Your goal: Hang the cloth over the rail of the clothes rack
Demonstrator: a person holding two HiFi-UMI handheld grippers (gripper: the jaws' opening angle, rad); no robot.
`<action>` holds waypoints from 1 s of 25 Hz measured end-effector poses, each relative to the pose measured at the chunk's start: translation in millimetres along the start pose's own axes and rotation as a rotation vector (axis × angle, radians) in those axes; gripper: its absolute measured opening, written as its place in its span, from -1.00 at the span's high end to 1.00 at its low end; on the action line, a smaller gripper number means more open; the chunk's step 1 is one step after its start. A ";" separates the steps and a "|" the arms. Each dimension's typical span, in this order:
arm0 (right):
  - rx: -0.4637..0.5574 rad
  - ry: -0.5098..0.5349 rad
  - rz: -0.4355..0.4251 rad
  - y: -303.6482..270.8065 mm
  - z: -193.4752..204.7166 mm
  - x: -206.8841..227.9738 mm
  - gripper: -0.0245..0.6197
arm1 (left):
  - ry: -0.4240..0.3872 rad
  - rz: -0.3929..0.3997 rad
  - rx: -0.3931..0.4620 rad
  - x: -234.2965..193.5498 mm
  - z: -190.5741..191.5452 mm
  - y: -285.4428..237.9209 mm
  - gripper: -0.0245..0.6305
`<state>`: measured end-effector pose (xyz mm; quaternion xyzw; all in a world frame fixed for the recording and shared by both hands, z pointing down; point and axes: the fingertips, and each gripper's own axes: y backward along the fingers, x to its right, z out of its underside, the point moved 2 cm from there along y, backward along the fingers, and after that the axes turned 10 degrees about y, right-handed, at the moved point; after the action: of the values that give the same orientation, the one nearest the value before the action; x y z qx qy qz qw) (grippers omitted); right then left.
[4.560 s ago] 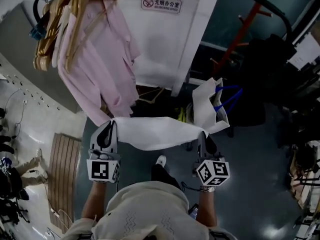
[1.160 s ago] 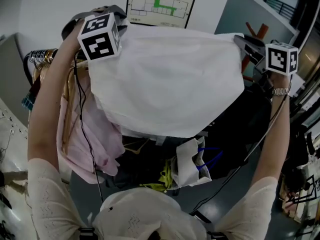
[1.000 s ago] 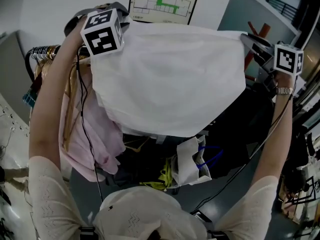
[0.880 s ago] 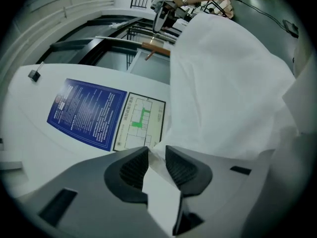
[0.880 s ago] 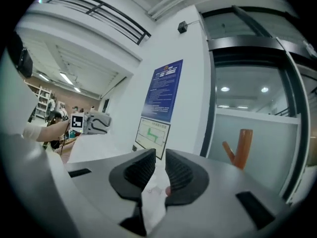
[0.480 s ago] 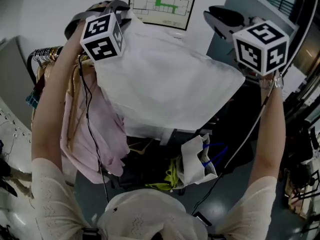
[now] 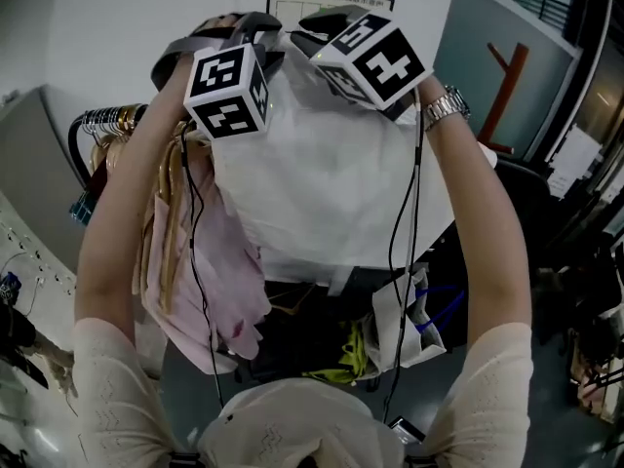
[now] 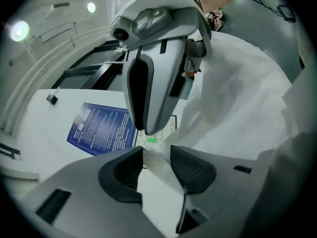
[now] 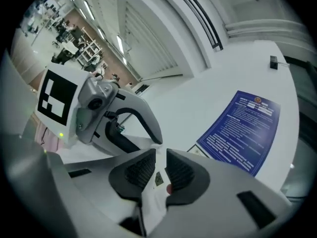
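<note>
I hold the white cloth high overhead; it hangs down in front of me. In the left gripper view, my left gripper has its jaws opening, with a thin edge of the cloth lying loose between the pads. My right gripper is shut on a corner of the cloth. In the head view both grippers are close together at the top, left gripper beside right gripper. The rack's dark rail curves at the left, below and beside the left arm.
Wooden hangers and a pink shirt hang on the rail under the cloth. A white bag sits low on the floor. A blue notice is on the white wall ahead. A red-brown stand is at the right.
My right gripper has swung left with its cloth corner until it is next to the left gripper. The cloth, spread wide before, now hangs narrower and folded.
</note>
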<state>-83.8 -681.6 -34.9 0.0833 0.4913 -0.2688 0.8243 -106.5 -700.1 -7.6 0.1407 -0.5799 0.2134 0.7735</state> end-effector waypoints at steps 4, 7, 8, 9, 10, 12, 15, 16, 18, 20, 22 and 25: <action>0.020 -0.019 -0.033 -20.8 -4.6 -4.6 0.71 | -0.016 -0.031 0.030 -2.5 -4.3 4.0 0.44; 0.039 -0.041 -0.014 -27.2 -4.9 -3.9 0.72 | -0.026 -0.022 0.028 -1.6 -2.1 3.7 0.44; 0.029 -0.033 -0.003 -29.5 -4.2 -3.6 0.74 | -0.026 -0.018 0.029 -1.7 -1.3 3.9 0.44; 0.013 -0.032 0.003 -32.3 -3.4 -3.2 0.79 | -0.027 -0.017 0.033 -2.2 -1.3 4.6 0.44; -0.006 -0.038 0.004 -35.4 -2.0 -3.3 0.82 | -0.031 -0.018 0.040 -2.8 -2.0 5.9 0.44; -0.041 -0.051 -0.008 -41.8 2.7 -6.5 0.85 | -0.047 -0.021 0.042 -3.2 -2.2 9.7 0.43; -0.053 -0.071 -0.018 -47.4 9.1 -11.0 0.85 | -0.075 -0.047 0.016 -8.6 3.7 16.2 0.43; -0.051 -0.078 -0.015 -47.6 10.2 -10.9 0.85 | -0.071 -0.062 0.015 -13.6 5.4 19.5 0.43; -0.045 -0.082 -0.001 -47.8 11.7 -9.1 0.84 | -0.035 -0.084 0.025 -25.7 7.8 30.0 0.43; -0.037 -0.093 0.009 -48.3 12.9 -7.0 0.84 | 0.026 -0.078 0.045 -34.2 9.9 46.2 0.43; -0.029 -0.116 0.019 -46.9 12.7 -2.8 0.84 | 0.087 -0.057 0.069 -34.6 10.0 65.3 0.43; -0.025 -0.136 0.082 -39.8 10.6 14.2 0.81 | 0.130 -0.045 0.085 -19.8 4.4 87.6 0.43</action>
<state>-91.3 -724.5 -36.6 0.0745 0.4338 -0.2333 0.8671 -158.1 -629.4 -27.9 0.1720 -0.5157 0.2291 0.8075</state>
